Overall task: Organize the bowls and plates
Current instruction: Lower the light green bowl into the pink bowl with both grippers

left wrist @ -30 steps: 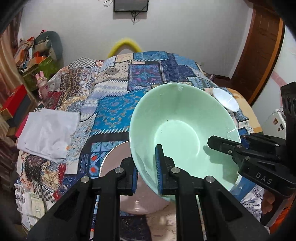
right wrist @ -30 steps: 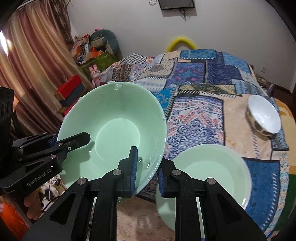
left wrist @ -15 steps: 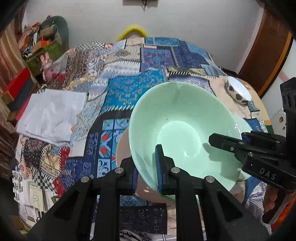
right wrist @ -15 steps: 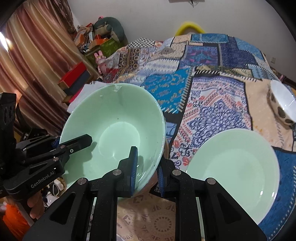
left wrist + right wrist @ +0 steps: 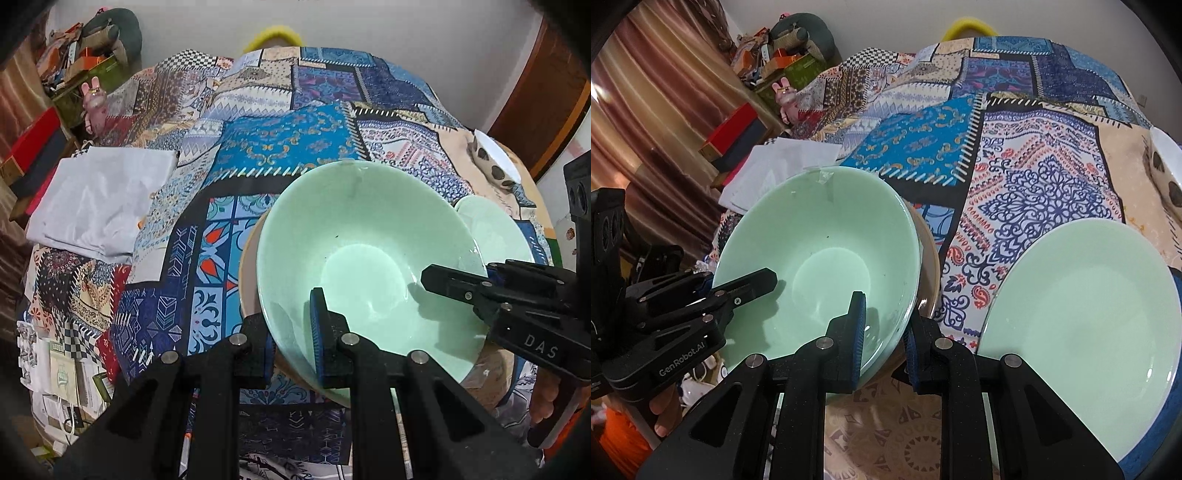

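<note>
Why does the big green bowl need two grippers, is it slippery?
Probably. The green bowl looks glossy and hard, so likely slick and breakable. It is wide, and the left gripper and right gripper each pinch only its thin rim, so one grip might let it tip.

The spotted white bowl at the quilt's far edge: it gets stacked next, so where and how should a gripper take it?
Pinch the rim of the spotted white bowl, one finger inside and one outside. Its thin wall suits that, probably from the near side.

Soft, even indoor light, sharp centre, strong fisheye bending, dark vignetted corners, perhaps slight glare.
</note>
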Motion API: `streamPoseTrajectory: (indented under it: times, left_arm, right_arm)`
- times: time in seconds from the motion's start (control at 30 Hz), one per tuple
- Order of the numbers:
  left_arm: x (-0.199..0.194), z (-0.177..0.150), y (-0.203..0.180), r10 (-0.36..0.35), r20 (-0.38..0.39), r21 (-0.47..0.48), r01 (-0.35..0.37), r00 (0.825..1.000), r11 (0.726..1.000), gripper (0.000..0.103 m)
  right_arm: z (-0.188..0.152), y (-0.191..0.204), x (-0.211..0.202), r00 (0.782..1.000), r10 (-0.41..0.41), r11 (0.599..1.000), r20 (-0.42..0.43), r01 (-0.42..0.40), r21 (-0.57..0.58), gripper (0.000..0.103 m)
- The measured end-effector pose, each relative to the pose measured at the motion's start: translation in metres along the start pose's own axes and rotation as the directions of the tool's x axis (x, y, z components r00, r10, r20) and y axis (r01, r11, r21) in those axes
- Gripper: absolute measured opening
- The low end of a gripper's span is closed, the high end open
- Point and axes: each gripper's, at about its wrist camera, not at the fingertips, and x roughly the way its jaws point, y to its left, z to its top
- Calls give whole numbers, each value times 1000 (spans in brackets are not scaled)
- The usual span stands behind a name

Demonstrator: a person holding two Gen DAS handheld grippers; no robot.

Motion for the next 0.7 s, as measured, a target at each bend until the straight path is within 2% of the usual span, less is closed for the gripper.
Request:
streamPoseTrajectory:
  times: [0.33, 0.7]
  left_arm:
    - [13, -2, 2, 1, -22, -3, -1, 1000, 1000, 16]
    - [17, 2, 3, 13, -35, -2, -13, 999, 1000, 16]
  right_arm:
    - [0, -3, 3, 1000, 6, 1000, -20, -5, 5, 18]
    - [3, -6, -8, 1000, 18, 1000, 1, -18, 12, 21]
